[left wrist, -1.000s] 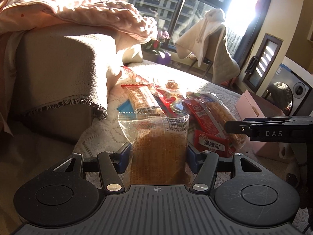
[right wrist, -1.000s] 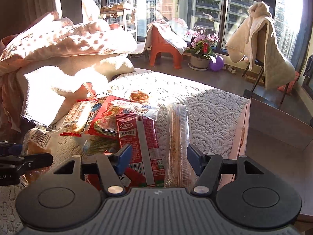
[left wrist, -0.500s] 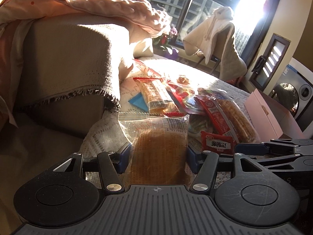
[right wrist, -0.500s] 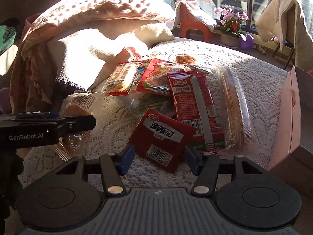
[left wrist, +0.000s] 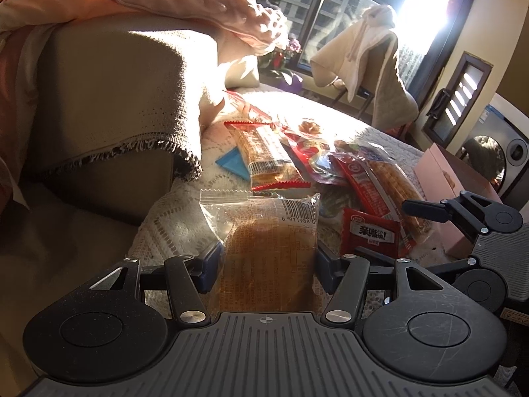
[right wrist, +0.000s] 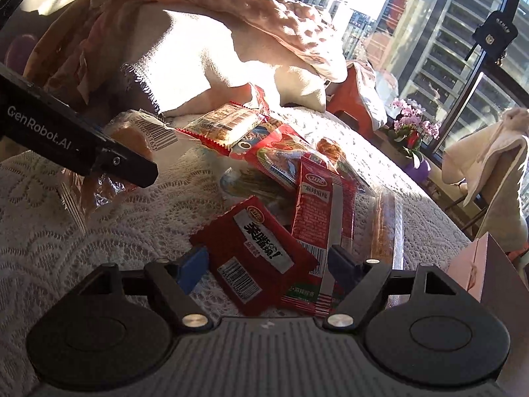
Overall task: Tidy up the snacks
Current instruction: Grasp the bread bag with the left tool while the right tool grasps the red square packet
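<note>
Red foil sachet (right wrist: 254, 251) lies on the lace cloth (right wrist: 66, 231) between the right gripper (right wrist: 267, 264)'s just-widened jaws (untouched). Left gripper (left wrist: 267, 261) clamps a clear-wrapped golden cake (left wrist: 267, 251). Closing may snag the long red packet (right wrist: 322, 228) at two o'clock.

A white lace cloth (right wrist: 99, 231) covers the bench. At ten o'clock a beige fringed throw (left wrist: 115, 99) lies under a pink dimpled blanket (right wrist: 264, 23). At two o'clock stand a pot of pink flowers (right wrist: 413, 129), an orange plastic stool (right wrist: 350, 99) and a cream garment draped over a chair (left wrist: 363, 66).
</note>
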Demonstrator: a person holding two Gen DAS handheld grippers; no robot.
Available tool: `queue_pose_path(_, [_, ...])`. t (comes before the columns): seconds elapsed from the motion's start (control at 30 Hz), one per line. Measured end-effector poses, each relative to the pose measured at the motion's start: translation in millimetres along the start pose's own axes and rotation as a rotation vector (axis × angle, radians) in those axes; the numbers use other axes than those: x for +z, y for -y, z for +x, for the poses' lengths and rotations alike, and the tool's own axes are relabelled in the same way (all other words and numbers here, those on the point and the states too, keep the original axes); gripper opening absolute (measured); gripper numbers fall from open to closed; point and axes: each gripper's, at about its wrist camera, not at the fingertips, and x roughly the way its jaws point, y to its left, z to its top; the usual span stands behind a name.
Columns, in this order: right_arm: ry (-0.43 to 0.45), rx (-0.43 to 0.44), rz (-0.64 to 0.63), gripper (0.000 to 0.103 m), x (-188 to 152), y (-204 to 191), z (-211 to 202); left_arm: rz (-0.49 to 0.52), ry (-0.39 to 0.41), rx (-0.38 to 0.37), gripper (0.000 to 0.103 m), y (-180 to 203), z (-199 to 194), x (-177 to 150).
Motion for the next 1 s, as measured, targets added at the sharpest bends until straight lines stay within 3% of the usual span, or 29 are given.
queue_pose_path(0.07, [0.02,-0.028,0.057,0.08,4.0,7.8,4.6,0.003,-0.001,-0.003,0.063,1.0,-0.4,0.0])
queue_pose_path(0.2, [0.015,0.032,0.117,0.079,4.3,17.2,5.5,0.01,-0.008,-0.011,0.063,2.2,-0.5,-1.7])
queue_pose_path(0.33, [-0.013,0.11,0.033,0.079,-6.6,10.7,-2.2,0.006,-0.01,-0.014,0.063,1.1,0.1,-2.6])
queue_pose_path(0.63, [0.04,0.053,-0.05,0.082,-18.5,0.5,-8.6,-0.012,0.027,-0.031,0.064,-2.9,6.6,-9.2])
queue_pose_path(0.8, [0.046,0.117,0.085,0.083,-23.4,8.1,-4.8,0.031,0.043,-0.022,0.064,-0.2,4.8,-18.0])
queue_pose_path(1.0, [0.043,0.093,0.134,0.083,-32.1,5.1,-13.3,0.048,0.055,-0.009,0.063,1.9,-0.3,-25.8])
